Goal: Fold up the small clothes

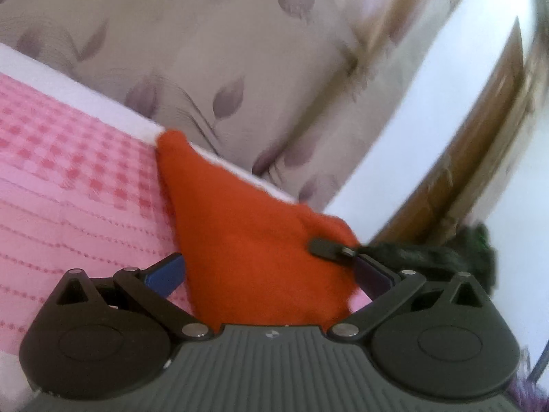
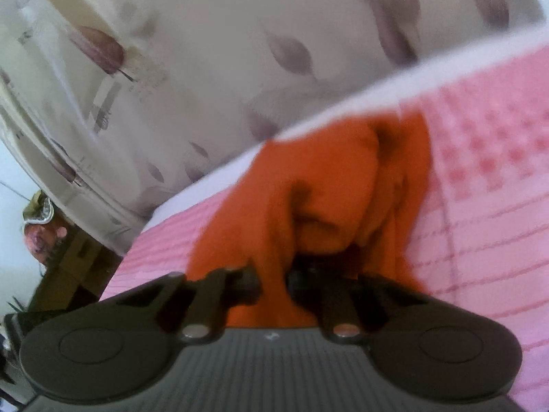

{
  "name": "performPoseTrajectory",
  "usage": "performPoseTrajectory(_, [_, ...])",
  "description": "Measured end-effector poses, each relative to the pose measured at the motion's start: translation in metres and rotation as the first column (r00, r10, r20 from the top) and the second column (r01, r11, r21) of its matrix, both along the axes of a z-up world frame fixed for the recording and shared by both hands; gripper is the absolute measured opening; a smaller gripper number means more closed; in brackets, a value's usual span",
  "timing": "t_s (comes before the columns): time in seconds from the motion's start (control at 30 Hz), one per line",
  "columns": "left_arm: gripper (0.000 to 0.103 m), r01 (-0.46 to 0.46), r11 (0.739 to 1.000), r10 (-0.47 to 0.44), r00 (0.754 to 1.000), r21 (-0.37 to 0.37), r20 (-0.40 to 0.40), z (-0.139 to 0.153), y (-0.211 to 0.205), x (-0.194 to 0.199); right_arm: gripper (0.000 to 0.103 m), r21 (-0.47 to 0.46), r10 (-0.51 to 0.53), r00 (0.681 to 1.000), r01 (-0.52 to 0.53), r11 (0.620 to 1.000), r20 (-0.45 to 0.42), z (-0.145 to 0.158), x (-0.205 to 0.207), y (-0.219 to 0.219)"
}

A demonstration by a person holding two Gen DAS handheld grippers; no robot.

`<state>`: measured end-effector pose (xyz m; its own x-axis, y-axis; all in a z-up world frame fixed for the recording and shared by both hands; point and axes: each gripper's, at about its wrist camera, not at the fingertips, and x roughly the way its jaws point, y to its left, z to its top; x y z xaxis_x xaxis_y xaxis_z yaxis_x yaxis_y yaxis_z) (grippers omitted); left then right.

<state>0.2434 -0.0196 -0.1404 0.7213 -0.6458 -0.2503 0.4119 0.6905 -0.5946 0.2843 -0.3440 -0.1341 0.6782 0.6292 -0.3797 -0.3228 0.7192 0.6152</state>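
Orange cloth (image 2: 308,199) hides the right gripper's (image 2: 274,281) fingertips.

Pink checked bedspread (image 1: 68,178) covers the surface; behind it hangs a beige leaf-patterned curtain (image 1: 212,51); wooden door frame (image 1: 480,144) right.

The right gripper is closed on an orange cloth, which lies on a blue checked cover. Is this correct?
Not quite: the cover is pink checked, not blue, as the right wrist view shows. The rest holds: the right gripper is closed on the orange cloth.
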Motion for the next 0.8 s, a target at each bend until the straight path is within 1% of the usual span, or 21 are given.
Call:
performPoseTrajectory(0.03, [0.102, -0.01, 1.0, 0.011, 1.0, -0.011, 0.012, 0.003, 0.001, -0.004, 0.012, -0.018, -0.004, 1.0, 0.004, 1.0, 0.022, 0.008, -0.008, -0.004])
performPoseTrajectory(0.1, [0.102, -0.011, 1.0, 0.011, 0.999, -0.005, 0.039, 0.009, 0.0, -0.01, 0.012, -0.064, 0.001, 0.999, 0.002, 0.998, 0.034, 0.017, -0.021, -0.011])
performPoseTrajectory(0.17, [0.103, 0.006, 1.0, -0.007, 0.998, 0.024, 0.066, 0.011, -0.007, -0.013, 0.012, -0.11, 0.0, 1.0, 0.001, 0.994, 0.007, 0.011, -0.026, -0.017])
performPoseTrajectory(0.2, [0.103, 0.014, 0.999, -0.017, 0.997, 0.043, 0.071, 0.011, -0.011, -0.013, 0.012, -0.113, -0.004, 1.0, 0.001, 0.994, -0.028, 0.003, -0.024, -0.019])
performPoseTrajectory(0.27, [0.103, 0.028, 0.997, -0.034, 0.997, 0.076, 0.07, 0.009, -0.019, -0.013, 0.013, -0.073, 0.005, 0.993, -0.014, 0.997, -0.117, -0.019, -0.015, -0.024])
performPoseTrajectory(0.3, [0.103, 0.034, 0.995, -0.04, 0.997, 0.091, 0.073, 0.009, -0.023, -0.013, 0.016, -0.037, 0.002, 0.992, -0.006, 0.999, -0.127, -0.028, -0.014, -0.027])
performPoseTrajectory(0.33, [0.103, 0.037, 0.994, -0.045, 0.996, 0.103, 0.08, 0.01, -0.027, -0.014, 0.017, -0.001, -0.004, 0.993, 0.004, 1.0, -0.117, -0.033, -0.015, -0.03])
performPoseTrajectory(0.4, [0.103, 0.04, 0.991, -0.054, 0.993, 0.127, 0.103, 0.014, -0.033, -0.016, 0.033, 0.079, 0.0, 0.991, 0.011, 0.997, -0.134, -0.038, -0.014, -0.036])
performPoseTrajectory(0.43, [0.103, 0.046, 0.99, -0.062, 0.992, 0.134, 0.114, 0.019, -0.037, -0.015, 0.044, 0.121, 0.001, 0.99, 0.016, 0.992, -0.143, -0.04, -0.014, -0.041])
performPoseTrajectory(0.47, [0.103, 0.054, 0.99, -0.071, 0.99, 0.134, 0.124, 0.022, -0.039, -0.015, 0.05, 0.174, -0.017, 0.991, 0.041, 0.984, -0.136, -0.039, -0.019, -0.05])
performPoseTrajectory(0.5, [0.103, 0.06, 0.989, -0.079, 0.988, 0.135, 0.135, 0.026, -0.043, -0.012, 0.053, 0.201, -0.045, 0.991, 0.07, 0.977, -0.126, -0.037, -0.024, -0.057])
performPoseTrajectory(0.53, [0.103, 0.064, 0.988, -0.085, 0.985, 0.138, 0.15, 0.028, -0.047, -0.011, 0.058, 0.207, -0.078, 0.99, 0.101, 0.973, -0.116, -0.033, -0.029, -0.065])
performPoseTrajectory(0.6, [0.103, 0.074, 0.987, -0.099, 0.98, 0.145, 0.172, 0.03, -0.055, -0.009, 0.058, 0.185, -0.176, 0.982, 0.187, 0.965, -0.069, -0.02, -0.04, -0.082])
performPoseTrajectory(0.63, [0.103, 0.086, 0.985, -0.111, 0.979, 0.147, 0.173, 0.029, -0.058, -0.006, 0.058, 0.169, -0.207, 0.977, 0.212, 0.962, -0.048, -0.012, -0.04, -0.088])
performPoseTrajectory(0.7, [0.103, 0.101, 0.983, -0.126, 0.978, 0.151, 0.165, 0.022, -0.065, -0.001, 0.058, 0.138, -0.222, 0.974, 0.226, 0.964, -0.045, 0.0, -0.024, -0.094])
performPoseTrajectory(0.73, [0.103, 0.103, 0.982, -0.128, 0.979, 0.155, 0.158, 0.017, -0.069, 0.001, 0.064, 0.138, -0.208, 0.977, 0.213, 0.967, -0.048, 0.003, -0.011, -0.094])
performPoseTrajectory(0.77, [0.103, 0.102, 0.981, -0.125, 0.982, 0.163, 0.141, 0.011, -0.071, 0.004, 0.076, 0.123, -0.188, 0.98, 0.194, 0.973, -0.057, 0.006, 0.006, -0.092])
performPoseTrajectory(0.8, [0.103, 0.102, 0.98, -0.123, 0.986, 0.168, 0.115, 0.004, -0.072, 0.008, 0.08, 0.087, -0.187, 0.98, 0.193, 0.977, -0.072, 0.006, 0.022, -0.088])
